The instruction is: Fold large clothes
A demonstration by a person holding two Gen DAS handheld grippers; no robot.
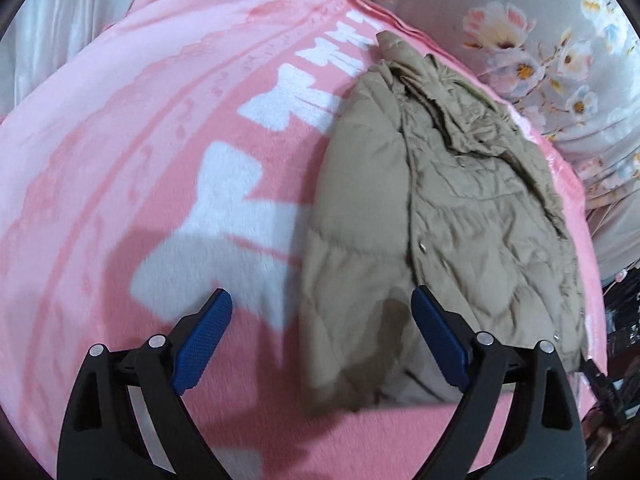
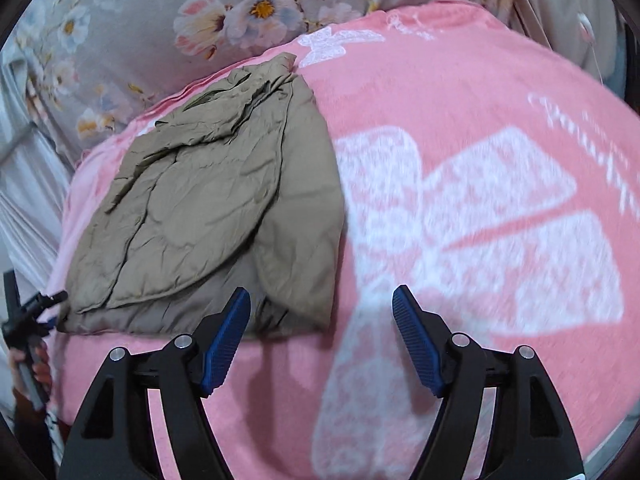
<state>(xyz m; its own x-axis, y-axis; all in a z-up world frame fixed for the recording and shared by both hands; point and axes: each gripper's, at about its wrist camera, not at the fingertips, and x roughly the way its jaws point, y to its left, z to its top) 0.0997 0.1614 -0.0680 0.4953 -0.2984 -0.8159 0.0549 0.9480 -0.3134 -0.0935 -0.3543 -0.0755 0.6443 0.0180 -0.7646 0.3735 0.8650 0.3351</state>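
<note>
A khaki padded jacket (image 1: 448,216) lies folded into a compact bundle on a pink blanket (image 1: 140,160) with white bow patterns. In the left wrist view my left gripper (image 1: 322,300) is open and empty, hovering over the jacket's near left edge. In the right wrist view the jacket (image 2: 216,200) lies at the left on the blanket (image 2: 460,100), and my right gripper (image 2: 322,298) is open and empty, just above the blanket beside the jacket's near right corner. The other gripper (image 2: 24,316) shows at the far left edge, held in a hand.
A grey floral quilt (image 1: 560,60) lies behind the blanket, also in the right wrist view (image 2: 160,20). Pale curtain fabric (image 1: 52,12) hangs at the far side. Dark clutter (image 1: 624,320) sits beyond the blanket's right edge.
</note>
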